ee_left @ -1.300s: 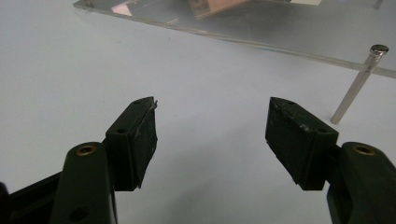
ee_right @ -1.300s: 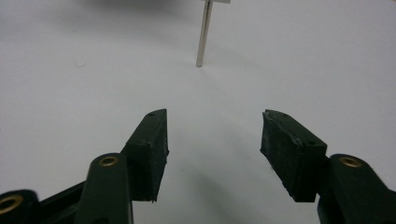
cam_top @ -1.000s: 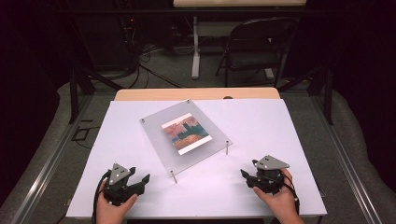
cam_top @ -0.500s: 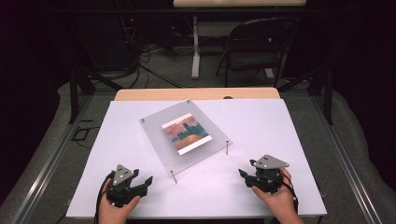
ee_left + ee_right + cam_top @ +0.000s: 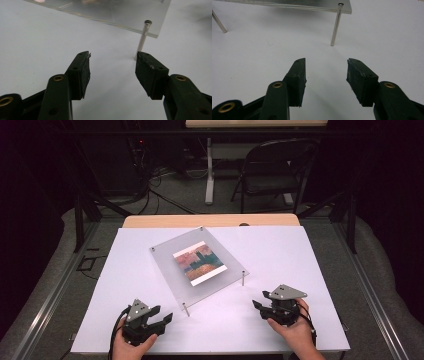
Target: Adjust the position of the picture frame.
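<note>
Acrylic plate, clear, flat, on thin metal legs; both tools closing, seemingly empty.

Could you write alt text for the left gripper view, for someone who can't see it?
Two black gripper jaws stand open above a white table with nothing between them, having just been closing. Just past the right jaw, a thin metal post holds up a corner of a clear acrylic panel.

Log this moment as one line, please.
left hand-held gripper: open, empty, closing | right hand-held gripper: open, empty, closing | acrylic frame: untouched on table
</note>
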### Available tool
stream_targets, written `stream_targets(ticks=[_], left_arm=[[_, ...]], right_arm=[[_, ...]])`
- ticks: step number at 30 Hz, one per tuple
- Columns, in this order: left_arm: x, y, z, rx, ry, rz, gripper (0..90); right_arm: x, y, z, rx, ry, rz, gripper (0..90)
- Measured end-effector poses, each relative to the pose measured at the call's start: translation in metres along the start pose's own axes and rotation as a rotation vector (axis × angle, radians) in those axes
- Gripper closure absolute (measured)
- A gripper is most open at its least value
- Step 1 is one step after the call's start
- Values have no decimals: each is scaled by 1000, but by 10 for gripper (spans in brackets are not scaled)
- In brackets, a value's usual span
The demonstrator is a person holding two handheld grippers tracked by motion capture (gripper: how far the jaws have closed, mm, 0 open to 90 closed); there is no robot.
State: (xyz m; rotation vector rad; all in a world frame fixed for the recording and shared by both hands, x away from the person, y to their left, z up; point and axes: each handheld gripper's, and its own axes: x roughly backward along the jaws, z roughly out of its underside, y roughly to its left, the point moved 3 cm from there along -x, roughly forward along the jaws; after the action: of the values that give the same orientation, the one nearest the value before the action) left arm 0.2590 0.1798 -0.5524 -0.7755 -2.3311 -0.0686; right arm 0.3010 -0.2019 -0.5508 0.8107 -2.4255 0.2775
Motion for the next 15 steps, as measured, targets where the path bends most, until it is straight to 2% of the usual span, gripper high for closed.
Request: stream_targets(ticks=[8, 15], left_arm=[[-10, -16, -3, -44, 27, 16, 477], [-24, -25, -5, -63, 53, 40, 536]], right_arm=[[-4, 1, -2, -5, 0, -17, 501], [-6, 1, -4, -10, -1, -16, 508]])
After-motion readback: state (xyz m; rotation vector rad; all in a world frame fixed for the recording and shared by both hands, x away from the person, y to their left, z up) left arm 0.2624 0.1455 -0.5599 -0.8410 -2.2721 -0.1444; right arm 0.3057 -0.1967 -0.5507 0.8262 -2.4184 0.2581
